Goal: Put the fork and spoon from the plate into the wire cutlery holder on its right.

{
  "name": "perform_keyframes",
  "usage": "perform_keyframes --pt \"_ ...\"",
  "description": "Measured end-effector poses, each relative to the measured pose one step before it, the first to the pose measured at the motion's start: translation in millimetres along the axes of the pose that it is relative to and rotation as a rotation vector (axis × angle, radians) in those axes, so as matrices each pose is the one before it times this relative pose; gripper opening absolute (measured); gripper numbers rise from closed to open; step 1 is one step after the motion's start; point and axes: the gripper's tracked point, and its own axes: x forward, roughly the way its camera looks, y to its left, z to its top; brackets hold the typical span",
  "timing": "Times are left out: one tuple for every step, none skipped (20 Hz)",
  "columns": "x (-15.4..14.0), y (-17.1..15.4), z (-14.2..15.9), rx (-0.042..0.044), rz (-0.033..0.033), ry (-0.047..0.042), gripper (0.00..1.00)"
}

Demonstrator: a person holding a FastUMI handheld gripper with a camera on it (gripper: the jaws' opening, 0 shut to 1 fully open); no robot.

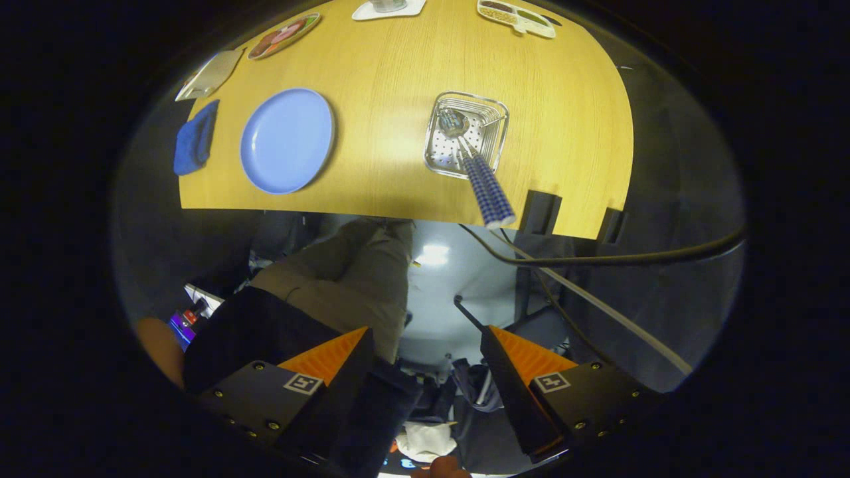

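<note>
**Cutlery in the holder, my gripper held off the worktop**

My gripper (425,372) hangs well back from the worktop (398,99), its two fingers spread apart with nothing between them. In the gap between the fingers I see only a person's trousered leg (358,279), the pale floor and some clutter low down.

Far beyond the fingers lies the wooden worktop. The wire cutlery holder (467,135) stands on it near the front edge, a square metal basket with a perforated base. Two pieces of cutlery lean inside it, their checked blue-and-white handles (490,192) side by side and sticking out over the holder's near rim, past the worktop's edge. Their metal heads rest down in the far corner of the basket; I cannot tell the fork from the spoon at this distance.

The blue plate (287,141) sits well apart from the holder, to its left, and its surface is bare. Just beside the plate, on its far side from the holder, is a folded blue cloth (196,138). Beyond that are a pale flat board (210,74) and a patterned oval dish (284,36). At the worktop's far edge are a white tray (388,9) and a divided dish (516,17).

A dark cable (617,257) runs across below the worktop's front edge.
</note>
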Motion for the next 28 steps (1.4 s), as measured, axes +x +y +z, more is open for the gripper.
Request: perform_keyframes --pt "8.62 10.30 -7.50 0.01867 0.04252 -0.03039 0.99" --pt "7.40 10.44 -2.99 0.01985 0.04027 -0.03433 0.99" --pt "6.13 9.81 -1.92 0.01530 0.03344 -0.04103 0.99" --pt "4.47 9.63 0.58 0.00463 0.02708 -0.05145 0.99" --pt "4.31 8.21 3.78 0.00589 0.02042 -0.06278 0.99" --pt "1.85 10.10 4.98 0.00222 0.01347 -0.06646 0.99" --pt "1.47 8.02 7.36 -0.00313 0.00899 -0.07629 0.99" --pt "0.27 7.94 7.63 0.01091 -0.00173 -0.07988 1.00" --pt "-0.49 6.13 7.64 -0.00342 -0.00877 -0.08323 1.00" --pt "-3.96 9.92 10.41 -0.00880 -0.01134 -0.08347 1.00" --pt "-2.85 10.92 15.10 -0.00756 0.00518 -0.09945 1.00" --pt "2.14 7.46 9.12 0.00004 0.00318 -0.07463 1.00" --pt "0.02 7.24 8.55 -0.00646 0.01423 -0.06434 0.99" --pt "4.31 8.01 7.18 -0.01033 0.01389 -0.06197 0.99" --pt "1.38 5.39 6.09 -0.01744 0.00163 -0.04133 1.00" --pt "-1.37 3.19 4.33 -0.02453 -0.00032 -0.04186 1.00" --pt "-2.61 3.48 13.35 -0.01830 -0.00529 -0.06581 1.00" --pt "-3.23 -0.37 16.88 -0.02920 -0.01845 -0.08370 1.00" --pt "-3.49 -2.49 22.92 -0.03060 -0.02966 -0.10499 0.99" --pt "-1.37 1.02 22.25 -0.02438 -0.02183 -0.11218 0.99" --pt "-1.04 2.75 25.35 -0.01590 -0.01453 -0.11146 0.99" --pt "-2.00 4.39 18.24 -0.00050 -0.00375 -0.09115 0.99" --pt "0.21 4.75 17.96 0.01505 -0.00120 -0.07530 0.99" --pt "1.56 0.71 13.38 0.01098 -0.01131 -0.06169 0.99" --pt "3.41 -0.22 11.95 -0.00292 -0.01833 -0.05933 0.99" --pt "5.14 0.59 5.16 -0.01857 -0.01438 -0.03823 0.99" --pt "4.20 4.56 3.13 -0.02370 -0.00822 -0.03733 0.99" --pt "2.56 7.18 -2.00 -0.03333 0.00208 -0.01684 0.99"
